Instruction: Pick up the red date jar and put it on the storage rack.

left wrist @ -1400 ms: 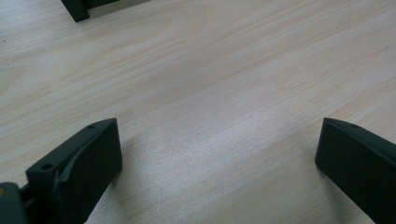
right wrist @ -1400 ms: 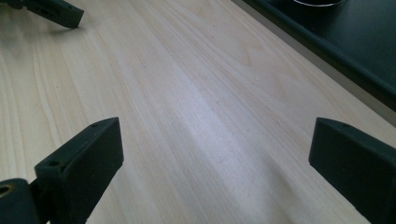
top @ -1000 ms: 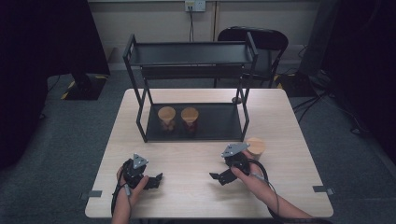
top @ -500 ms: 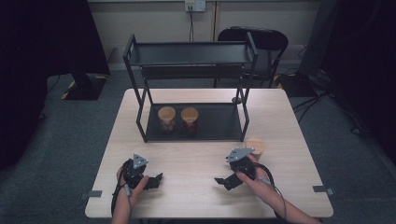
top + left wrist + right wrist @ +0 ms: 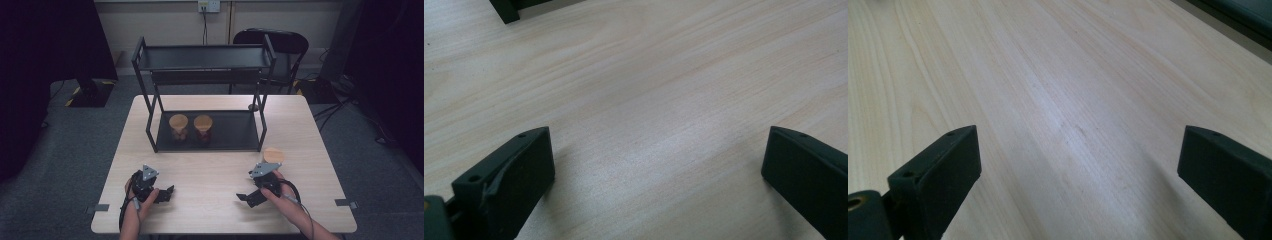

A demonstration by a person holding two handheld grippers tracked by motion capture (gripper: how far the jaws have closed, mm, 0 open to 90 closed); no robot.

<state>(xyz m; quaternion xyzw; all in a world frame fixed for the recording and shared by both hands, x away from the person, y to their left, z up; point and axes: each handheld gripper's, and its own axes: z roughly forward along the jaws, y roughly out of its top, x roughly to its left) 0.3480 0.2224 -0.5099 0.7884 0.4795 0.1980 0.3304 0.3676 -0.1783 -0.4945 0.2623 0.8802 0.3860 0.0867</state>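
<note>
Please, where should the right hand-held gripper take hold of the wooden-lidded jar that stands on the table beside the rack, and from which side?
Probably at the jar's body just under the round lid, coming level from the person's side. The jar seems to stand upright just beyond the right hand-held gripper, whose jaws are wide open over bare table. Its body is mostly hidden, so its width is uncertain.

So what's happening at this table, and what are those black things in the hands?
A person holds a claw in each hand, low over the table. The left claw and right claw are both open and hold nothing. Two wood-lidded jars stand on the black rack's bottom shelf; a third jar stands on the table just beyond the right claw.
</note>
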